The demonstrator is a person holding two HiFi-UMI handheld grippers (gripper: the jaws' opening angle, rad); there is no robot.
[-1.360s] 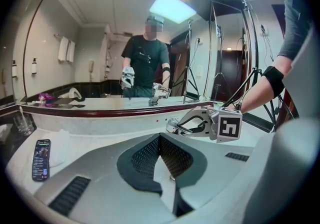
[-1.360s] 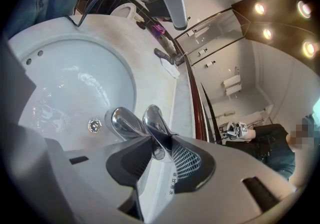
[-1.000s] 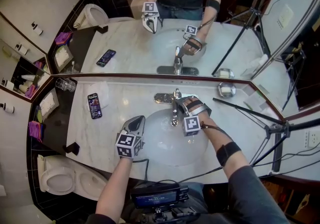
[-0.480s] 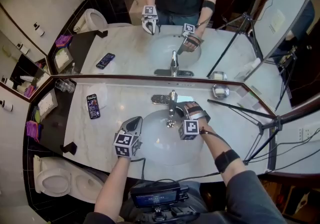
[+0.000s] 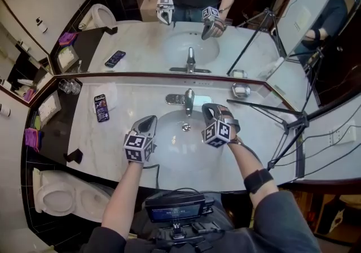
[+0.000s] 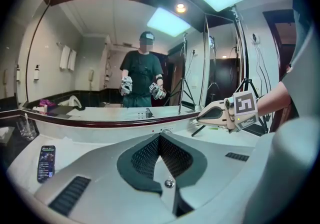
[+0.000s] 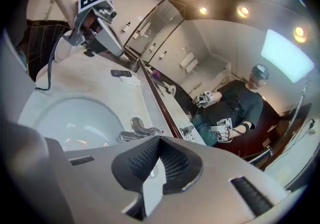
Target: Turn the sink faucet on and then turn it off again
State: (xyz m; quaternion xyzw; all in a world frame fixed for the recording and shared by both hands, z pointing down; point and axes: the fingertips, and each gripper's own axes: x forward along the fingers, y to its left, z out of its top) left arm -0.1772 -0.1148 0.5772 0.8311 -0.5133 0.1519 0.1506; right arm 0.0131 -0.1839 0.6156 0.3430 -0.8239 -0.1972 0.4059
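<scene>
The chrome faucet (image 5: 188, 101) stands at the back of the white sink basin (image 5: 169, 153), its spout over the drain. My right gripper (image 5: 208, 112) hovers just right of the faucet, clear of it, shut with nothing held. In the right gripper view the gripper (image 7: 159, 138) has its jaws meeting above the faucet (image 7: 142, 132). My left gripper (image 5: 148, 124) hangs over the basin's left edge, shut and empty. In the left gripper view the closed left gripper (image 6: 159, 135) points at the mirror, with the right gripper (image 6: 217, 114) at the right.
A phone (image 5: 101, 107) lies on the marble counter at the left, beside drinking glasses (image 5: 70, 86). A soap dish (image 5: 241, 90) sits at the back right. A tripod (image 5: 282, 127) leans over the counter's right end. The mirror rises behind the faucet; a toilet (image 5: 56, 190) stands lower left.
My right gripper came off the faucet, rose, rolled and shut its jaws. The left gripper lifted a little above the basin's left edge.
</scene>
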